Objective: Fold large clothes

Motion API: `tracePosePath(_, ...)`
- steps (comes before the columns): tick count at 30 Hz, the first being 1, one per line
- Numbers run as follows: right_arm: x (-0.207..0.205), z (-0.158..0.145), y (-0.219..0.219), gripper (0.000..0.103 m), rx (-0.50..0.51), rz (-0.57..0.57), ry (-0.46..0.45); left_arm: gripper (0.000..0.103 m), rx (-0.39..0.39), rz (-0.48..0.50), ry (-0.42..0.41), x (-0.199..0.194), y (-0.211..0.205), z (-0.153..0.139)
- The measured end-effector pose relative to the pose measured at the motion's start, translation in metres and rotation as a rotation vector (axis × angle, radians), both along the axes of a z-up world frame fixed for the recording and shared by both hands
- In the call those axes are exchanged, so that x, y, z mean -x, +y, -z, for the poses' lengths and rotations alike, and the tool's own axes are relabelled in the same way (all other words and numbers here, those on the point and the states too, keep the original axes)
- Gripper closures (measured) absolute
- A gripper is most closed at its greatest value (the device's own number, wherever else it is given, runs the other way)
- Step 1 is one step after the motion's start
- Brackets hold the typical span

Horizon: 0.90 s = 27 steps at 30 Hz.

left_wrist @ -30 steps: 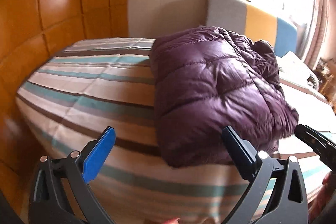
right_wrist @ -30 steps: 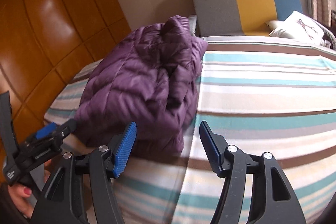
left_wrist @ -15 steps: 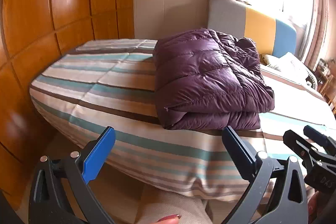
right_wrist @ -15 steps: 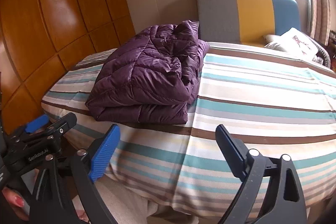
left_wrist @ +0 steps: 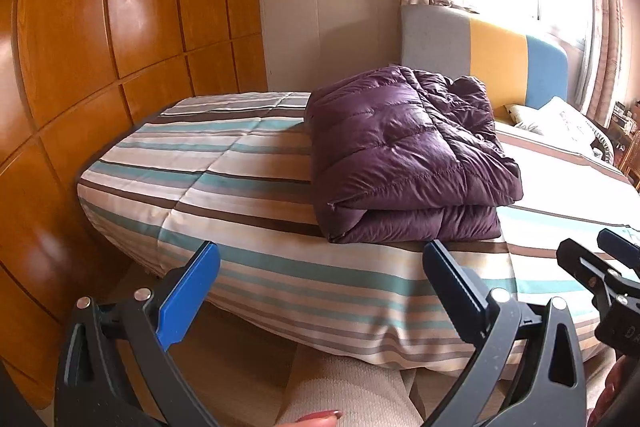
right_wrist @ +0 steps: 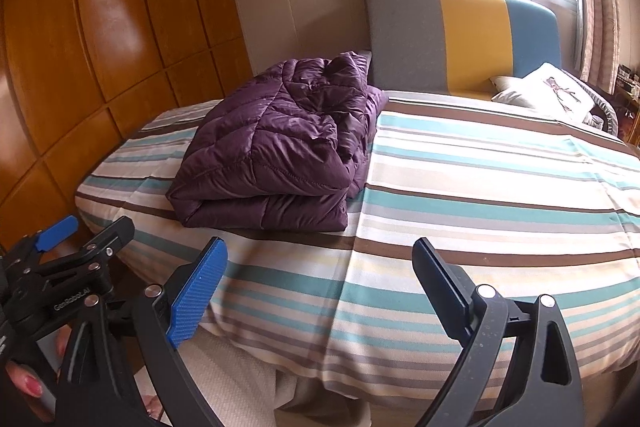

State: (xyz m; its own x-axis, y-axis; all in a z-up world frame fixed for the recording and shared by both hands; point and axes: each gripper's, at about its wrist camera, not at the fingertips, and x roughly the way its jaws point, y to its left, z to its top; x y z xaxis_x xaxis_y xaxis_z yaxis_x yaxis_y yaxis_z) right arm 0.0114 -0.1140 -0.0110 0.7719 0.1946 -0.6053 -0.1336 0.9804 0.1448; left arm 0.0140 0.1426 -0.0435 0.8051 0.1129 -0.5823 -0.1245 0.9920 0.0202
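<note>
A: Item one, purple down jacket?
B: Folded into a thick bundle, lying on striped bedspread, near foot edge, towards the wardrobe-side half. Fold edge facing the foot; looser layers towards the grey, yellow and blue headboard.
A: Left gripper?
B: Spread wide, holding nothing, held off the bed's foot edge, clear of the jacket.
A: Right gripper?
B: Spread wide too, empty, level with the foot edge, beside the left one.
A: Open room?
B: Broad bare stripes right of jacket, up to white pillow. Wooden wardrobe close along left bed edge.
</note>
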Motion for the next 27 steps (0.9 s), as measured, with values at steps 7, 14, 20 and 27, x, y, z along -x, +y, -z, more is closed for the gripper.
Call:
tracePosePath(7, 0.0020, -0.0004, -0.0029, 0.010, -0.006, 0.004, -0.004, 0.002, 0.008, 0.011, 0.004, 0.0010, -0.0018, 0.0010)
tracePosePath(14, 0.0004, 0.0021, -0.0027, 0.010, -0.012, 0.004, 0.007, 0.002, 0.009, 0.018, 0.001, 0.0017, -0.0030, 0.0004)
tracePosePath(20, 0.0005, 0.0021, -0.0012, 0.010, -0.008, 0.001, 0.006, 0.002, 0.018, 0.018, 0.003, 0.0015, -0.0020, 0.0006)
tracePosePath(27, 0.0002, 0.0034, -0.0013, 0.010, -0.009, 0.001, 0.012, 0.002, 0.018, 0.018, 0.005, 0.0011, -0.0019, 0.0006)
